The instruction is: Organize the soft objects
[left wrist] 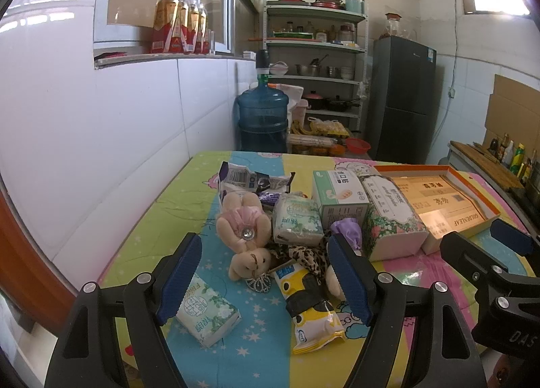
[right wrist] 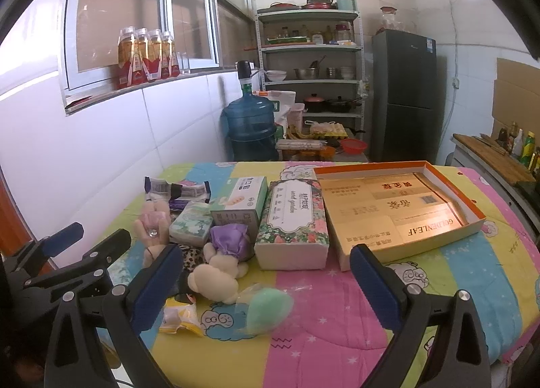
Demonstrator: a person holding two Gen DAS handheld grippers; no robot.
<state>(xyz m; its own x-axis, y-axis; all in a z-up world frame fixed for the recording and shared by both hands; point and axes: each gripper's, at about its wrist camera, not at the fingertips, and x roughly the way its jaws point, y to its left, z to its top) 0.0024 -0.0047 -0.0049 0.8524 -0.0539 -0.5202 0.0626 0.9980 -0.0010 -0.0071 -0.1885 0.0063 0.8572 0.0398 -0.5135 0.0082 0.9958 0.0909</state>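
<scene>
- Pastel patchwork cloth point(right wrist: 337, 313) covers the counter; all items sit on it.
- Landmark: floral tissue box point(right wrist: 293, 224), lying flat near the counter's middle.
- Orange-rimmed gold tray point(right wrist: 472, 209) lies just right of the floral tissue box, almost touching it, with nothing loose in it.
- White-green carton point(right wrist: 241, 202) stands just left of the floral tissue box, touching or nearly so.
- Purple-dressed plush point(right wrist: 221, 259) lies at the box's near-left corner; cream body toward the camera.
- Pink-dressed plush point(left wrist: 244, 229) lies further left of the box, beyond the small green tissue pack point(left wrist: 296, 221).
- Leopard-print soft item point(left wrist: 303, 256) sits between the two plushes; its exact form is unclear, partly hidden.
- Second tissue pack point(left wrist: 207, 313) and yellow snack pouch point(left wrist: 312, 313) lie well in front and left of the box.
- Mint sponge in clear wrap point(right wrist: 266, 308) lies in front of the box, apart from it.
- Left tongs point(left wrist: 270, 281): spread wide, nothing between them, above the plush cluster.
- Right tongs point(right wrist: 266, 283): spread wide, unloaded, above the sponge.
</scene>
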